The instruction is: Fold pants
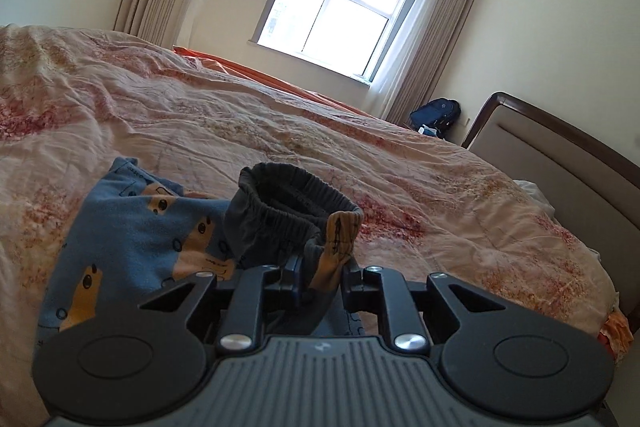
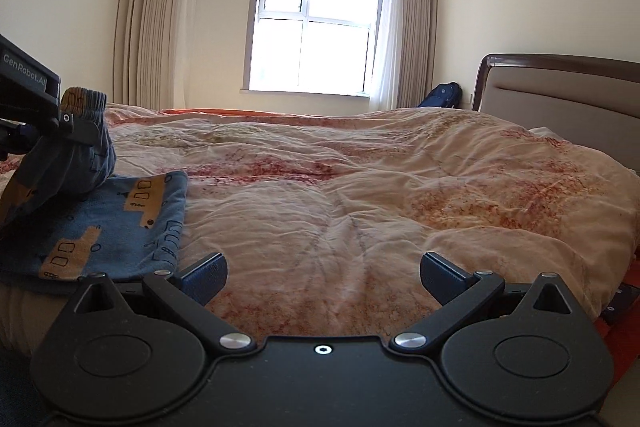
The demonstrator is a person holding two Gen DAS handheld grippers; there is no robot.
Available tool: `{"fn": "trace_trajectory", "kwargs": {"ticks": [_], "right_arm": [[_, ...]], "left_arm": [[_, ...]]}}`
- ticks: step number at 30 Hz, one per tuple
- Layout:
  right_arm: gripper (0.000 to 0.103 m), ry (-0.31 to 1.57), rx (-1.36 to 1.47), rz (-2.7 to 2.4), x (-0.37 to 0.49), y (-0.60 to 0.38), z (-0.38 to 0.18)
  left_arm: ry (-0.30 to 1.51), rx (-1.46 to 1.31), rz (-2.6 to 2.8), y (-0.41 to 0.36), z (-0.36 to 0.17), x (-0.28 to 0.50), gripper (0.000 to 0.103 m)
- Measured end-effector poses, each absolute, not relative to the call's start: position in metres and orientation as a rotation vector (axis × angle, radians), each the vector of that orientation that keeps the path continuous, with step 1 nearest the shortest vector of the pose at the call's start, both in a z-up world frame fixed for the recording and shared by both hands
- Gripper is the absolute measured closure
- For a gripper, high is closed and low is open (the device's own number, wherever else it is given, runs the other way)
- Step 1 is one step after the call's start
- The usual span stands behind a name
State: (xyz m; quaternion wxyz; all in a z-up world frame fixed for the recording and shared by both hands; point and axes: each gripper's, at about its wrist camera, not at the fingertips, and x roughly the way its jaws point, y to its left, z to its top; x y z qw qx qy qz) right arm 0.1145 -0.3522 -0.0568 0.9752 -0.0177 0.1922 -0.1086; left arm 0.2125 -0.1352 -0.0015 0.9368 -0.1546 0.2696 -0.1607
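Note:
Small blue pants [image 1: 132, 239] with an orange vehicle print lie on the bed's near left part. My left gripper [image 1: 320, 271] is shut on the pants' waistband [image 1: 296, 203], whose dark elastic stands up as an open loop above the fingers. In the right wrist view the pants [image 2: 116, 223] lie at the left, with the left gripper [image 2: 76, 121] holding the lifted waistband above the flat part. My right gripper [image 2: 322, 273] is open and empty, low over the quilt to the right of the pants.
A pink and red flowered quilt [image 2: 360, 187] covers the bed. A padded headboard [image 2: 560, 95] stands at the right. A window [image 2: 316, 31] with beige curtains is behind the bed, and a dark blue backpack [image 2: 444, 95] sits in the corner.

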Motion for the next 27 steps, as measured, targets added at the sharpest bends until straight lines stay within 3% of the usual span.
{"fn": "trace_trajectory", "kwargs": {"ticks": [3, 7, 11, 16, 27], "right_arm": [[0.000, 0.393, -0.051, -0.224, 0.115, -0.352, -0.059], [0.000, 0.411, -0.029, -0.227, 0.119, -0.355, -0.062], [0.000, 0.443, 0.068, -0.191, 0.122, -0.360, -0.063], [0.000, 0.425, 0.133, -0.157, 0.116, -0.357, -0.054], [0.000, 0.425, 0.109, 0.041, 0.133, -0.302, -0.053]], "left_arm": [[0.581, -0.330, -0.337, -0.129, -0.004, 0.215, 0.070], [0.580, -0.363, -0.345, -0.117, -0.001, 0.211, 0.029], [0.555, -0.392, -0.334, -0.104, 0.007, 0.204, 0.023], [0.525, -0.411, -0.218, -0.067, 0.009, 0.193, 0.005], [0.615, -0.336, 0.009, -0.004, -0.029, 0.194, 0.001]]}}
